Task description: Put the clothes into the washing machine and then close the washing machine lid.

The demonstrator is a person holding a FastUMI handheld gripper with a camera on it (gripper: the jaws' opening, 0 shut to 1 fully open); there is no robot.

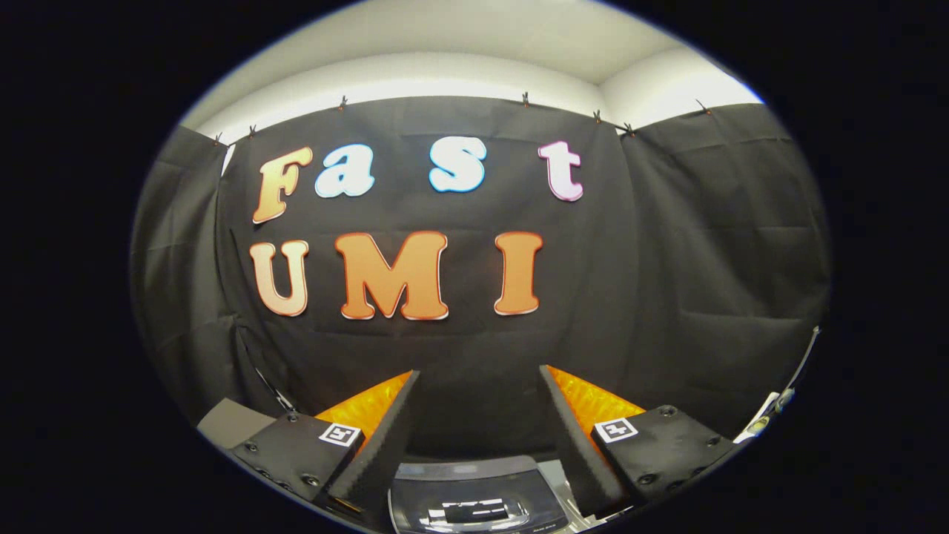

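The hand-held gripper [478, 374] is raised and points at the black cloth wall [667, 259] of the booth, its two fingers spread wide apart with nothing between them — only cloth shows in the gap. Low and near, just under the space between the fingers, lies the dark, glossy curved lid of the washing machine [474, 500], closed flat as far as can be told. No clothes can be made out — a pale ceiling [474, 44] runs above the cloth.

Washing machine [474, 497] lid shut, bare
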